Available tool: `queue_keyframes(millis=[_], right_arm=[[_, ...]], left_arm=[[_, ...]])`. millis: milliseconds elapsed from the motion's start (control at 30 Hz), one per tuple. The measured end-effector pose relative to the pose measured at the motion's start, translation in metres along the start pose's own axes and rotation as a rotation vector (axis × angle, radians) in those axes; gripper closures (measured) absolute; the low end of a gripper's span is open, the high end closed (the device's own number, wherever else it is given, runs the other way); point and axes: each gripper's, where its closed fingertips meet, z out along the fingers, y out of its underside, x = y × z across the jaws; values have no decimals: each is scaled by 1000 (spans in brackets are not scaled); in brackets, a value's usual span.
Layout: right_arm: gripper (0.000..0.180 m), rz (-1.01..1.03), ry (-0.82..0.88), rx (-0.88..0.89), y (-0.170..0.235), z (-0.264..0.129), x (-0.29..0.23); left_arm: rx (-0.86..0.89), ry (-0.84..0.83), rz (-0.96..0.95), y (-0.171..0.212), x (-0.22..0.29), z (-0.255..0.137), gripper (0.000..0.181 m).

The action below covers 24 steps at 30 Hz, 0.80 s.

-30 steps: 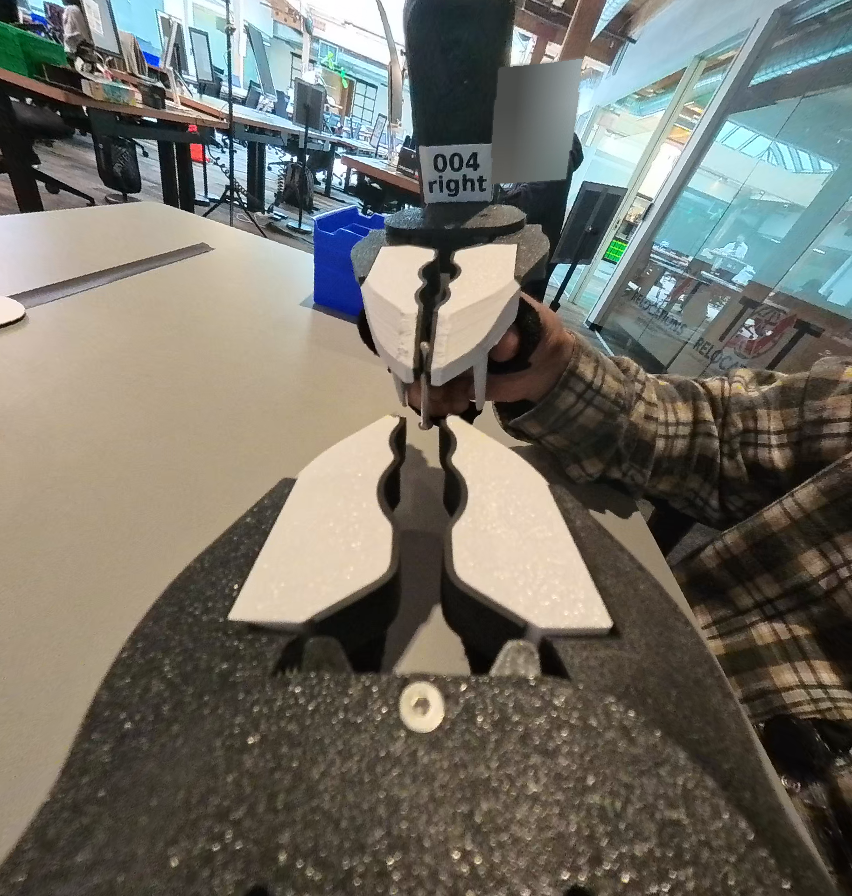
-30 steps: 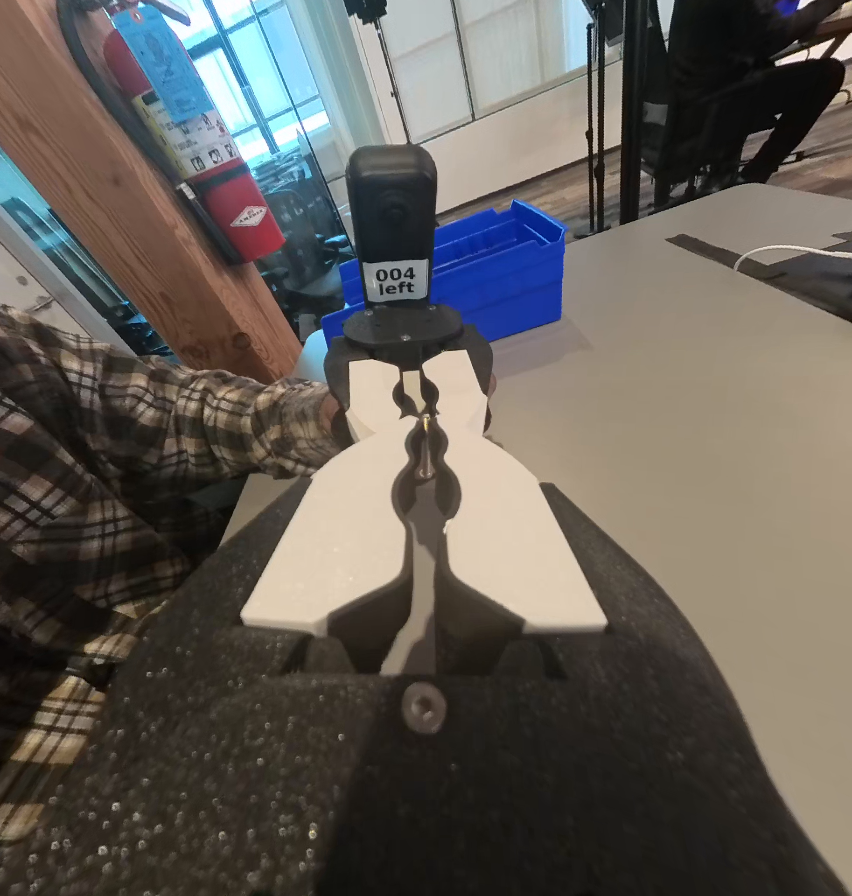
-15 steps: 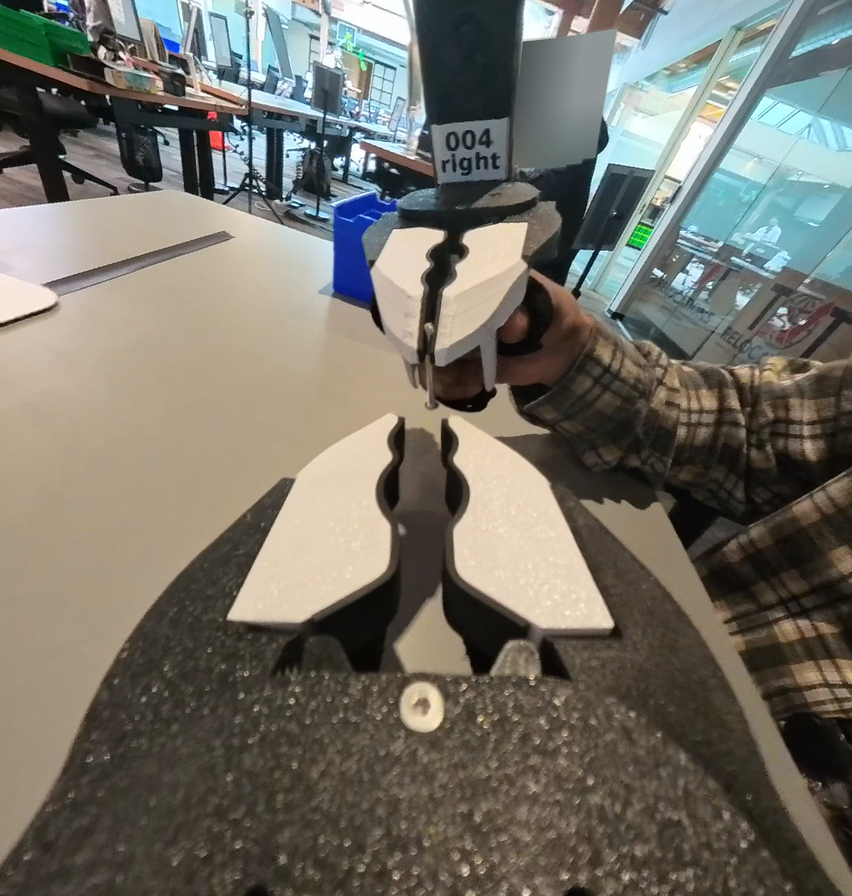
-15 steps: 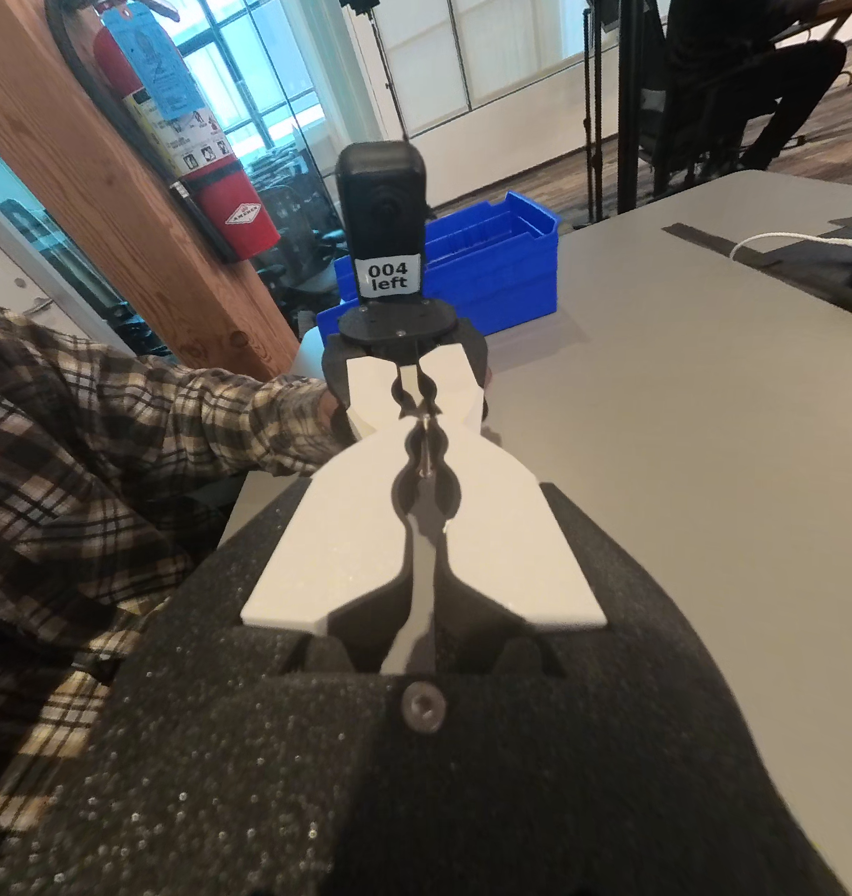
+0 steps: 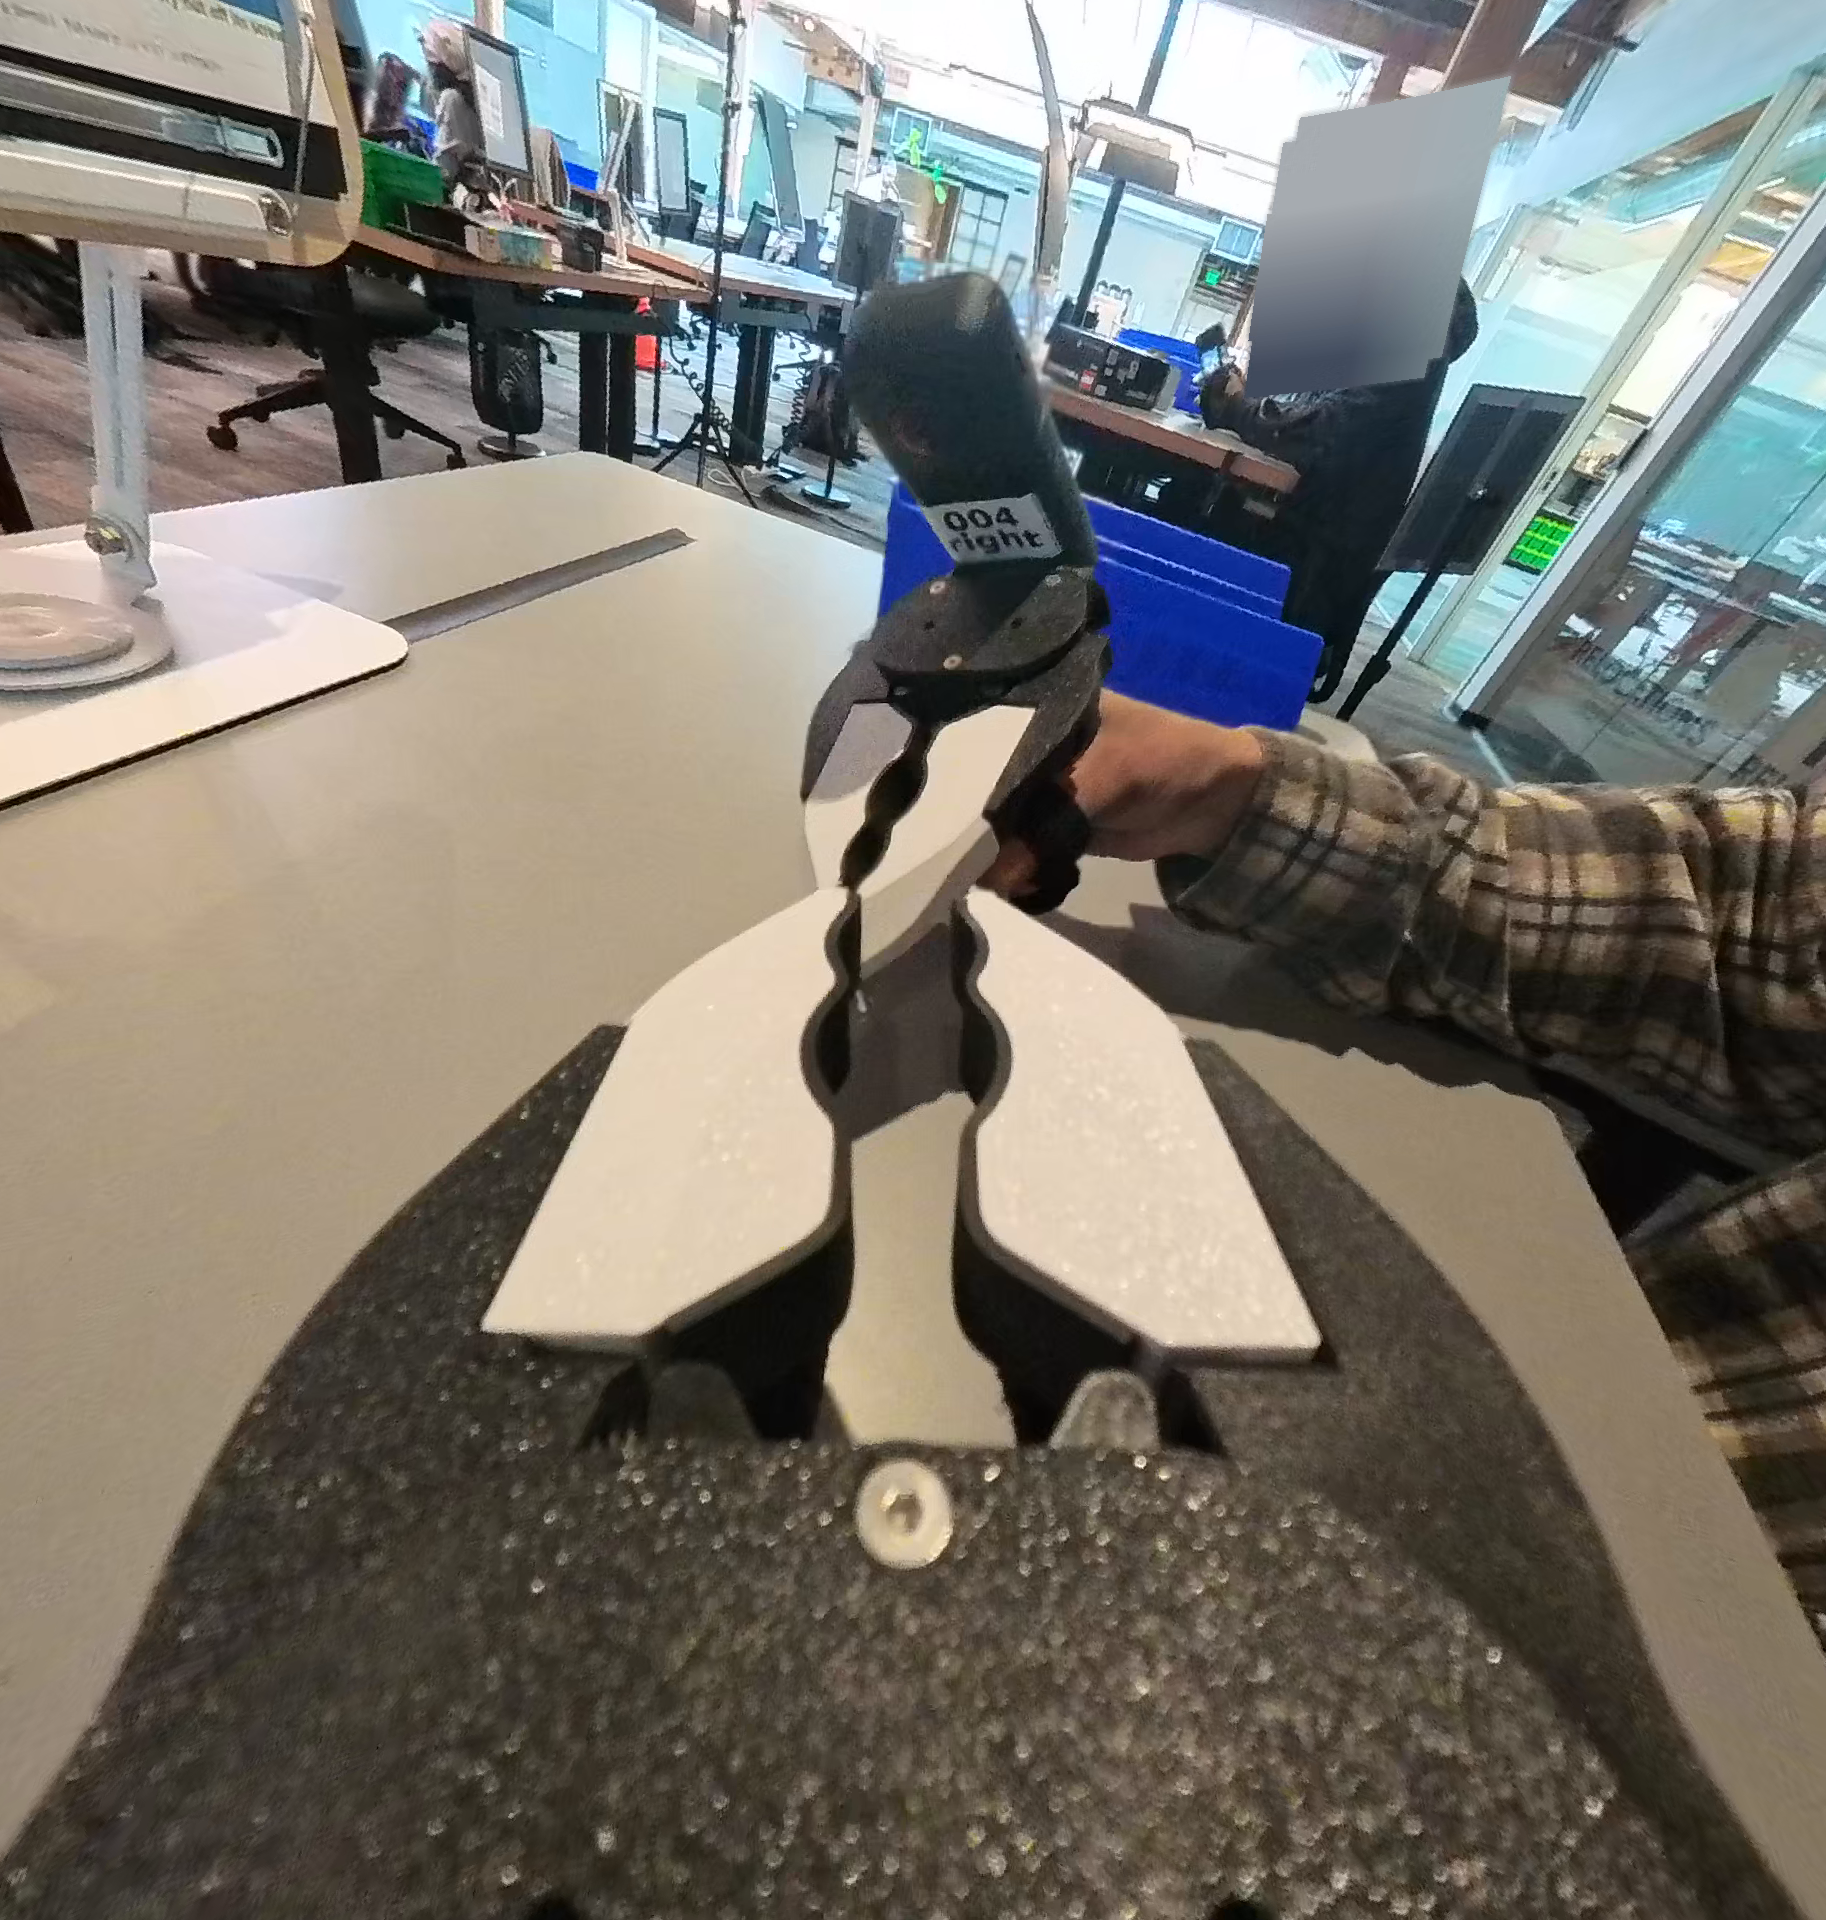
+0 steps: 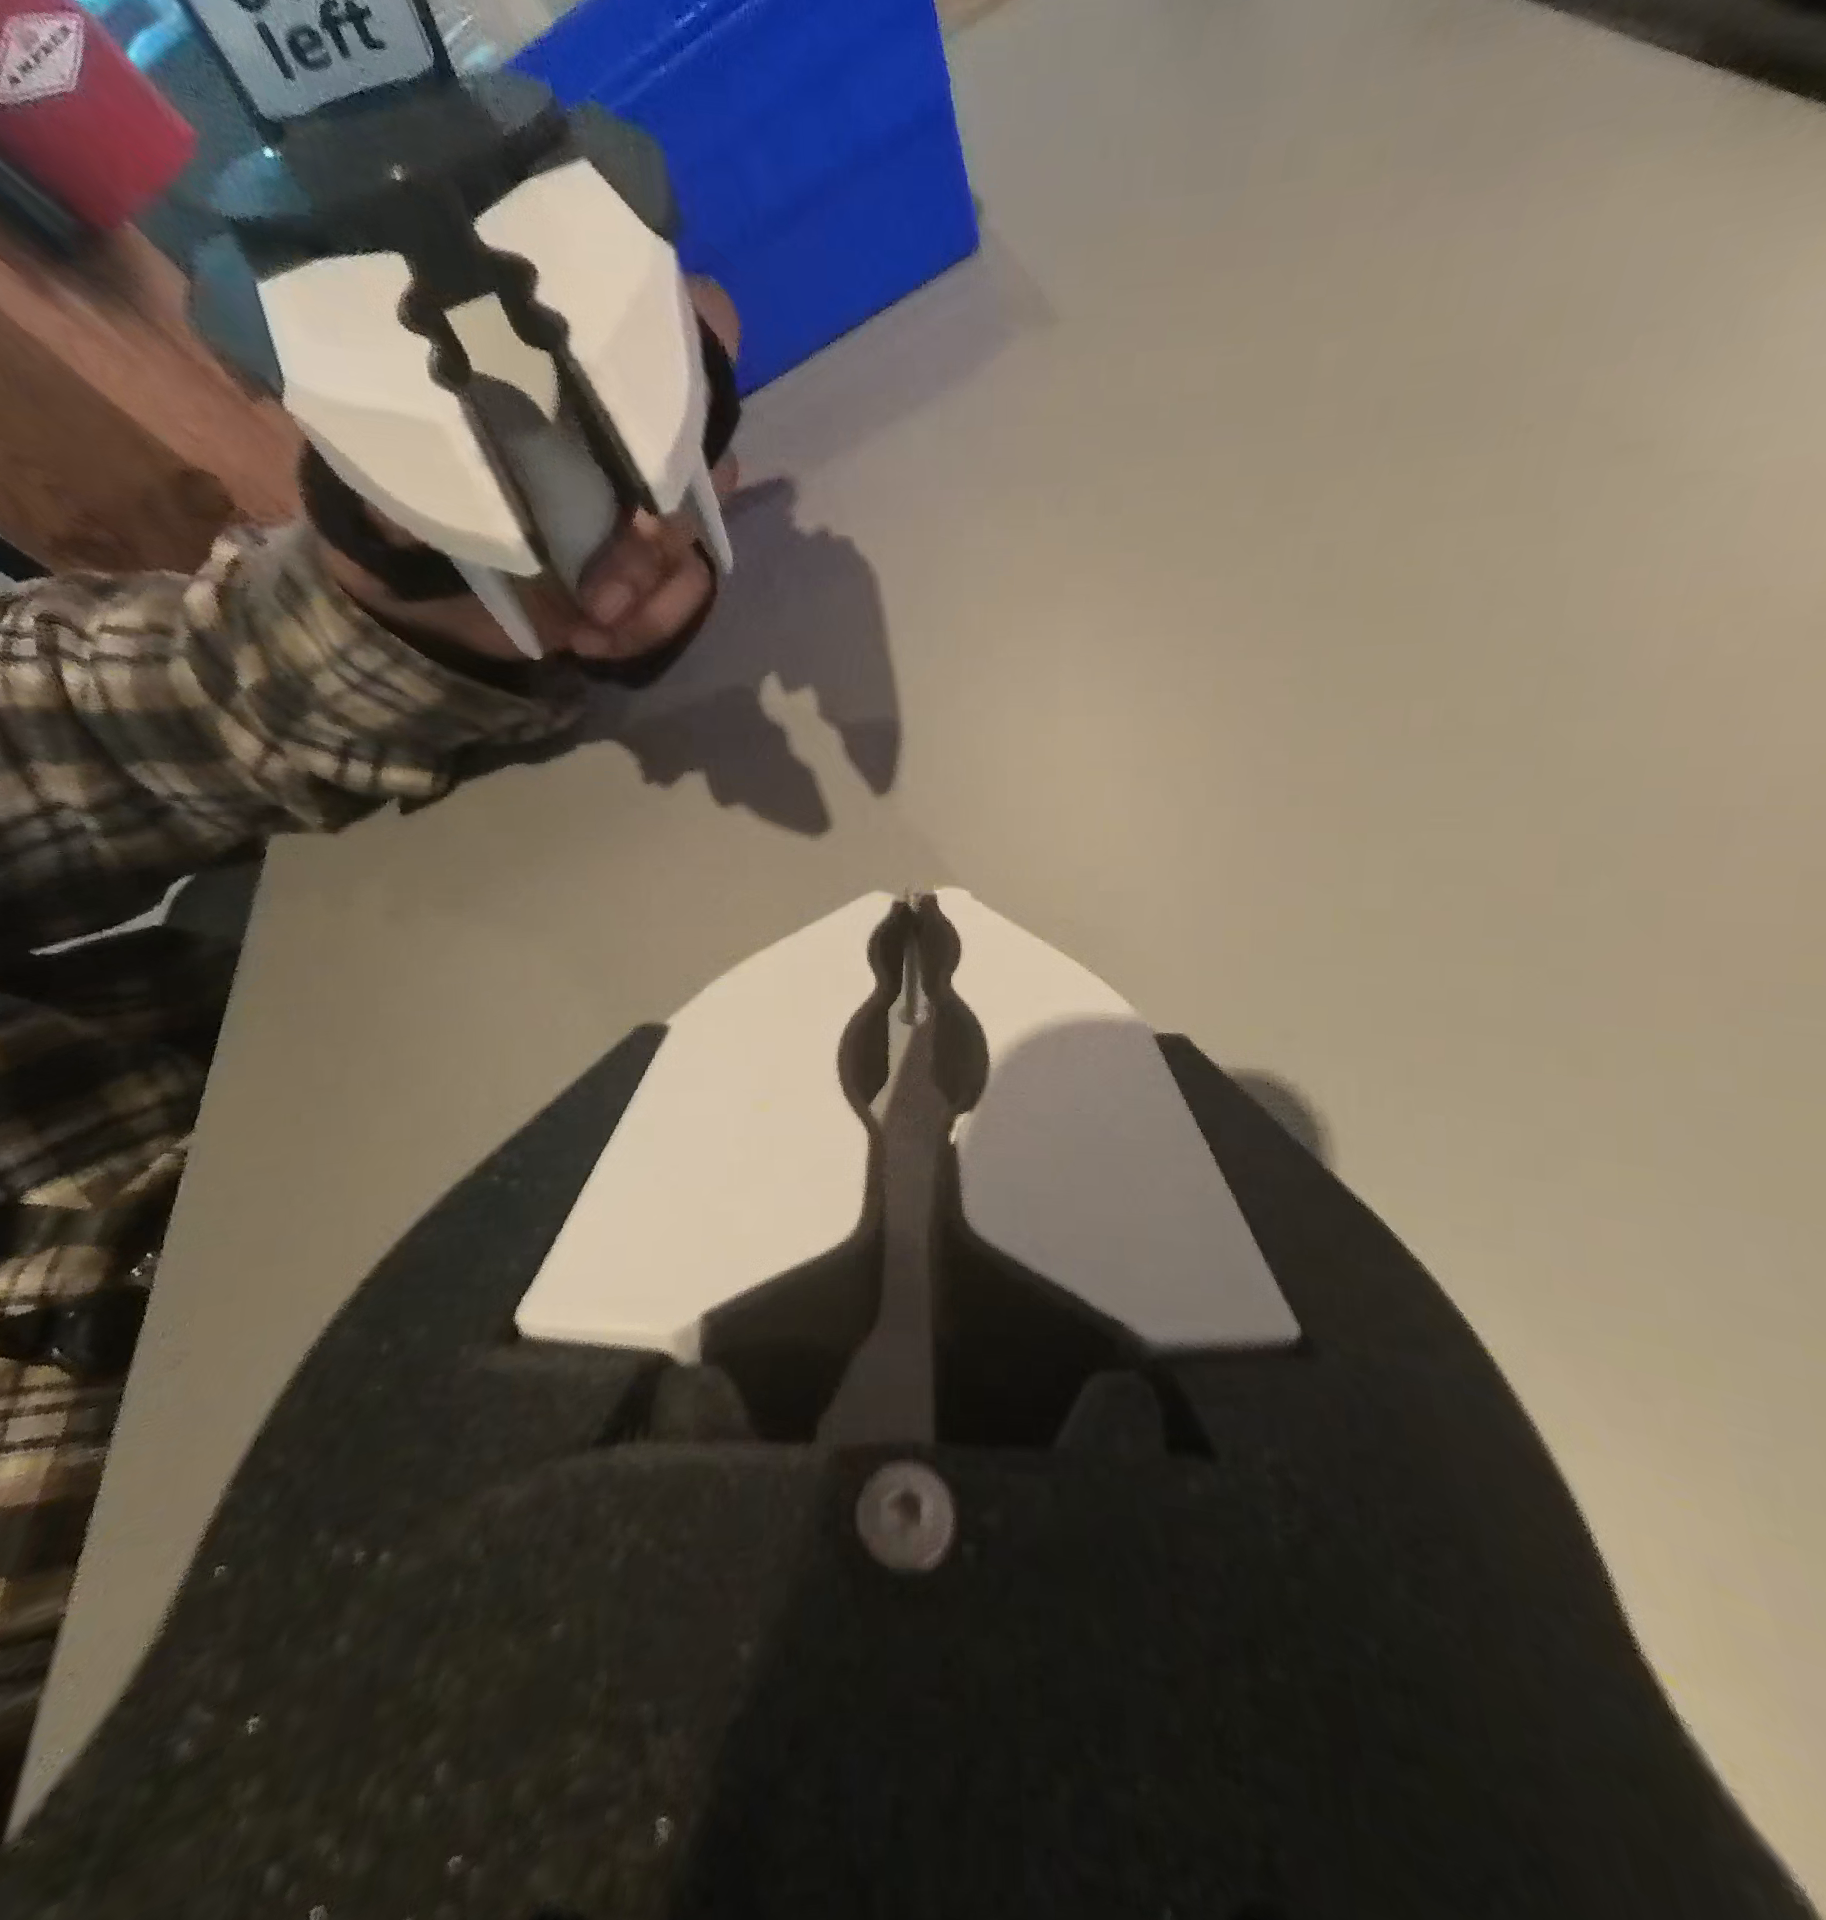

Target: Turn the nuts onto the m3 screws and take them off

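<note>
My right gripper [image 6: 914, 896] is shut on a thin metal screw [image 6: 914, 966] held lengthwise between its tips, pointing down at the grey table [image 6: 1408, 623]. In the left wrist view the right gripper [image 5: 855, 891] tilts down in front of my left gripper [image 5: 896, 912], and the screw [image 5: 859, 966] hangs from it into the gap between the left fingers. The left gripper is open and holds nothing. It also shows in the right wrist view [image 6: 613, 582], up and to the left, apart from the screw. I cannot make out a nut.
A blue bin [image 5: 1179, 623] stands at the table's far edge, also in the right wrist view [image 6: 784, 177]. A white monitor stand base [image 5: 161, 665] sits at the far left. The table edge [image 6: 234, 987] runs close to the plaid sleeves. Desks and a seated person are beyond. The tips of one gripper are about 8 cm away from the tips of the other.
The right gripper has pitched downward with the screw and dropped low over the table. The left gripper's fingers have opened wider, and it now sits higher and left in the right view.
</note>
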Motion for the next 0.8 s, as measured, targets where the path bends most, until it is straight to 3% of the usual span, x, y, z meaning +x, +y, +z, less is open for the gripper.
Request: queue_keyframes(millis=[300, 800], right_arm=[[178, -110, 10, -45, 12, 13, 6], [177, -84, 47, -199, 34, 18, 15]], left_arm=[[-17, -4, 19, 2, 1, 1, 165], [-24, 9, 15, 3, 3, 2, 165]])
